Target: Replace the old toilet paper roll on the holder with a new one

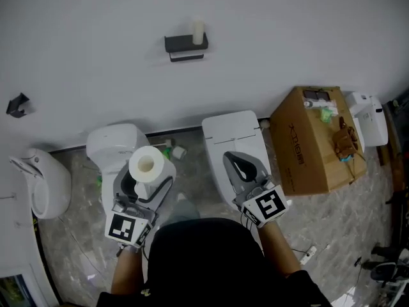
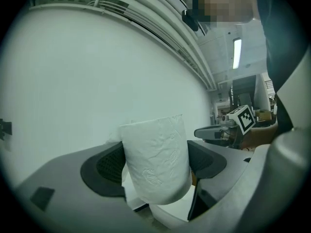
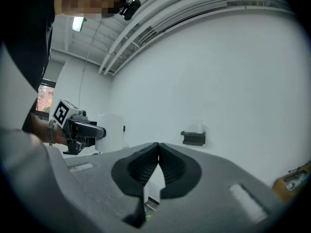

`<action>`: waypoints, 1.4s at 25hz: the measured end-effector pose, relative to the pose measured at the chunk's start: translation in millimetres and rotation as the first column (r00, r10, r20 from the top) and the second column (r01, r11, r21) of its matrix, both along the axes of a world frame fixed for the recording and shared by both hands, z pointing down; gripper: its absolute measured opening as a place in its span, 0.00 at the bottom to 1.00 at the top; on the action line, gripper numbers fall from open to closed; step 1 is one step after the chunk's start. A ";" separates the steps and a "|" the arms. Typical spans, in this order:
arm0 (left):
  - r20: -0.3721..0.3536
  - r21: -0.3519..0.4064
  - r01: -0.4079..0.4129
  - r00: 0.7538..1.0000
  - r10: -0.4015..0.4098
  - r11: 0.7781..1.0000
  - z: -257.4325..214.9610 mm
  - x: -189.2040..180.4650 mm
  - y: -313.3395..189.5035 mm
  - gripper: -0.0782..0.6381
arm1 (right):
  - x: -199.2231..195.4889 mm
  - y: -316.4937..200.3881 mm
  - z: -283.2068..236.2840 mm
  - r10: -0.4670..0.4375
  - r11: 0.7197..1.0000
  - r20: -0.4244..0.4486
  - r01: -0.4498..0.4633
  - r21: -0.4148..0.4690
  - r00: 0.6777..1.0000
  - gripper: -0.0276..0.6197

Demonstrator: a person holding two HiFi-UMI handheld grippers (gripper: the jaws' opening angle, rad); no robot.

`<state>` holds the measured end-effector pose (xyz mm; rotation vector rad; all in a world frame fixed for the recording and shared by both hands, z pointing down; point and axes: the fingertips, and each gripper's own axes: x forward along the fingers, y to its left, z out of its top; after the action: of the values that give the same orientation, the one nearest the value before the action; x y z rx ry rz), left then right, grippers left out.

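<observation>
Head view, far left: small dark hook (image 1: 18, 105) on the white wall (image 1: 287, 31). Below it, a white fixture (image 1: 45, 184) at the frame's left edge; type unclear.

Lower left of centre: left toilet (image 1: 114, 144), white, on grey marbled floor (image 1: 358, 210).

Left gripper (image 1: 152, 185) in front of that toilet, jaws clamped on the new roll (image 1: 148, 165). Roll sits upright, hollow core facing up. In the left gripper view the pads press both sides of the roll, which stands taller than the jaws.

Upper centre: holder (image 1: 186, 45), dark, fixed to the wall, well apart from both grippers. The old roll (image 1: 199, 32), thin and pale, stands upright on the holder's right end. In the right gripper view the holder shows right of centre on the wall.

Centre: right toilet (image 1: 233, 136), lid down.

Right gripper (image 3: 159, 152) over that lid in the head view, jaws fully together, tips touching, nothing between them.

Right: cardboard box (image 1: 313, 142) on the floor by the wall, small items on its top. A white unit (image 1: 369, 117) just beyond its far corner.
</observation>
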<state>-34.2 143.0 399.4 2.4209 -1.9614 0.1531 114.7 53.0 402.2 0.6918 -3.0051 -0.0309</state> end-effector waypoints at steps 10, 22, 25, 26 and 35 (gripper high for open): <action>-0.022 -0.041 -0.071 0.997 0.070 0.997 16.1 -100.8 -85.3 0.68 | -93.7 -74.6 21.1 0.072 0.996 -0.009 -0.072 -0.056 0.997 0.04; -0.065 -0.078 -0.089 0.994 0.084 0.993 1.6 -155.5 -98.7 0.68 | -160.5 -93.3 -0.9 0.095 0.994 -0.039 -0.097 -0.046 0.995 0.04; -0.063 -0.082 -0.071 0.996 0.066 0.994 1.1 -160.3 -94.9 0.68 | -162.7 -94.8 -3.5 0.103 0.993 -0.042 -0.104 -0.047 0.994 0.04; -0.067 -0.082 -0.065 0.996 0.060 0.994 -0.1 -161.7 -94.1 0.68 | -163.1 -96.3 -4.1 0.105 0.993 -0.042 -0.107 -0.051 0.994 0.04; -0.072 -0.090 -0.010 0.997 0.003 0.996 -6.0 -174.2 -97.8 0.68 | -176.6 -126.0 -12.1 0.096 0.993 -0.036 -0.098 -0.061 0.995 0.04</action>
<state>-208.3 45.2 393.5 2.3428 -1.8747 0.1493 -61.9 -73.0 390.1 0.8215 -2.9229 0.0551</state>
